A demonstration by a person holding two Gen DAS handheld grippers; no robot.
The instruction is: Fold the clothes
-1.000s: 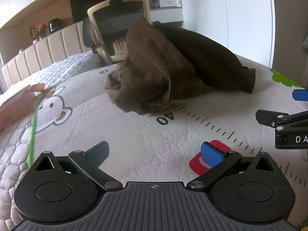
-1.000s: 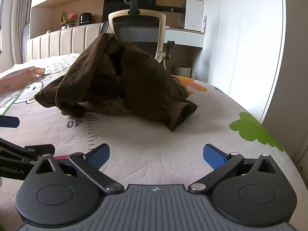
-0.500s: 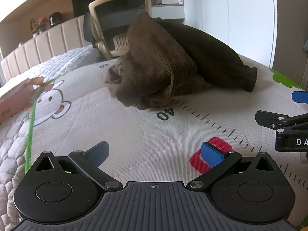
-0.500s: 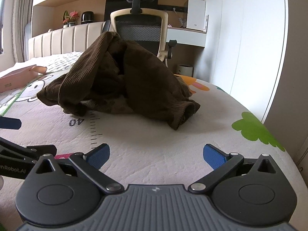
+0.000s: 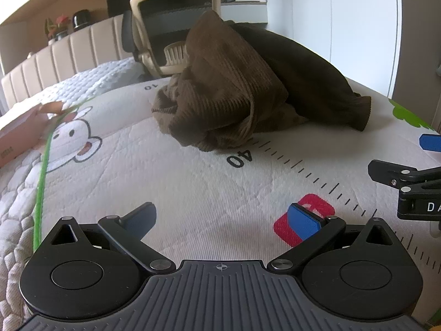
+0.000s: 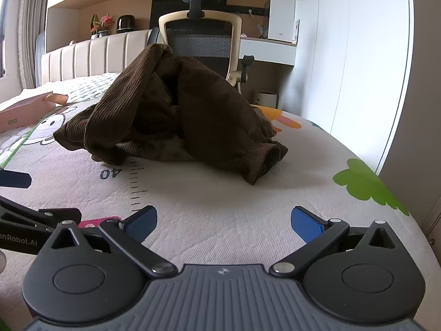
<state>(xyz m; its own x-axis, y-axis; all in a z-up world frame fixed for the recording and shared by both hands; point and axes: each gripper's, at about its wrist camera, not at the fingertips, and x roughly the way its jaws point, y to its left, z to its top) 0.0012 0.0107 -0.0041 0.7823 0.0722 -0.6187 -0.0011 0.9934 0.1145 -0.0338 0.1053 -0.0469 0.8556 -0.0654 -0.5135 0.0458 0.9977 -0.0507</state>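
A brown corduroy garment (image 5: 242, 91) lies bunched in a tall heap on a printed white mat (image 5: 193, 182), beside the printed number 40. The same heap of brown cloth (image 6: 176, 115) fills the middle of the right wrist view. My left gripper (image 5: 222, 219) hovers low over the mat, short of the garment, open with nothing between its blue pads. My right gripper (image 6: 223, 222) is also open and empty, a little short of the heap's near sleeve end. Each gripper shows at the edge of the other's view.
An office chair (image 6: 201, 38) stands behind the heap, with a desk and shelves beyond. A pink box (image 6: 22, 113) lies at the far left on a quilted bed. The mat's right edge (image 6: 386, 193) drops off near a white wardrobe.
Both grippers have crept slightly closer to the garment and the left view has tilted a little. The heap itself has not moved, and both grippers stay open.
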